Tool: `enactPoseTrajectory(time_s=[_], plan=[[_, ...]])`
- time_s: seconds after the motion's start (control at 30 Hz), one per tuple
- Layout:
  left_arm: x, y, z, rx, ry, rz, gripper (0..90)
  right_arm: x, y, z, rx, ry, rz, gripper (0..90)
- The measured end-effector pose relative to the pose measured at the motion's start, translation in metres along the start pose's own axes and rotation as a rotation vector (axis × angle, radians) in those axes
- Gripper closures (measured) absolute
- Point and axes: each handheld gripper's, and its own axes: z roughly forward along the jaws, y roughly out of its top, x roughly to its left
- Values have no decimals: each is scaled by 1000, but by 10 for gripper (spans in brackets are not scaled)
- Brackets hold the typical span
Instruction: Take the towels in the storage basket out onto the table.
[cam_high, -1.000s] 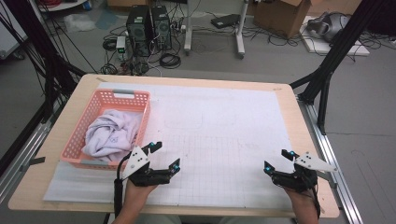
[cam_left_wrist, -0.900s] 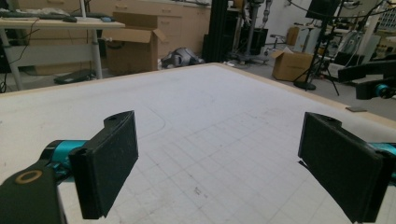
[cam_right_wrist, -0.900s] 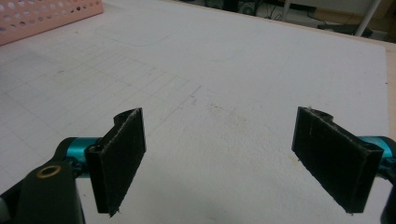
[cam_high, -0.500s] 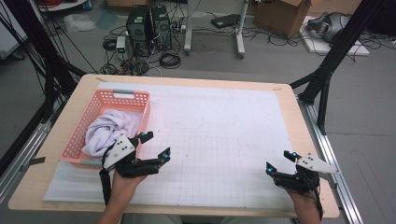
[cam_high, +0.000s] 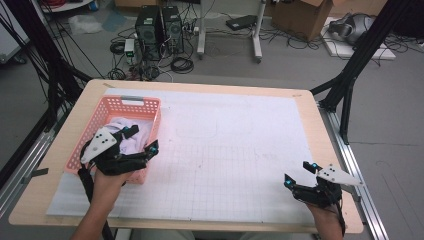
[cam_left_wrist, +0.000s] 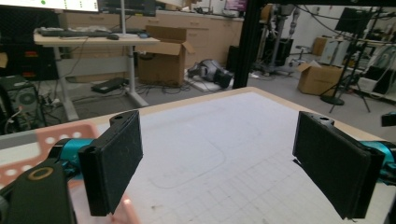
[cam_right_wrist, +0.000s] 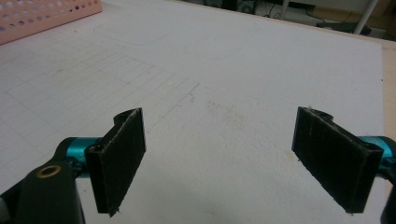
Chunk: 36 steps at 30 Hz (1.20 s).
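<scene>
A pink plastic basket stands at the table's left, holding a crumpled white and pale lilac cloth. My left gripper hangs open over the basket's near right part, just above the cloth, nothing between its jaws. In the left gripper view the left gripper has its pads wide apart, with the basket's rim at the lower left. My right gripper rests open near the table's front right corner. The right gripper view has the right gripper empty over the white mat, the basket far off.
A white gridded mat covers most of the wooden table. Black frame legs stand at the right edge, and metal rails run along both sides. Computers, cables and boxes lie on the floor beyond.
My left gripper has moved left and away from me, from the mat's front edge to above the basket and cloth. The right gripper has stayed almost still.
</scene>
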Motion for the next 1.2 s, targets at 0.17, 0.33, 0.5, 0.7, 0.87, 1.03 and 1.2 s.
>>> enactPoseTrajectory(time_s=[0.17,0.33,0.5,0.7,0.87,1.03,1.2], plan=[[20,7,-6,20,42,1,162,-1,0,-1,2,-3,8,163],[40,10,-12,51,91,3,162,-2,-1,-2,0,-8,7,162],[58,8,-14,107,138,-9,162,-1,-1,-2,1,-6,5,162],[79,2,-11,204,208,-29,162,0,-1,1,9,-4,0,162],[98,-2,-2,385,235,-60,163,0,-1,1,8,-6,5,162],[109,-2,5,502,248,-70,164,1,0,1,9,-2,0,162],[117,-9,16,633,259,-94,180,0,0,0,6,-7,1,163]])
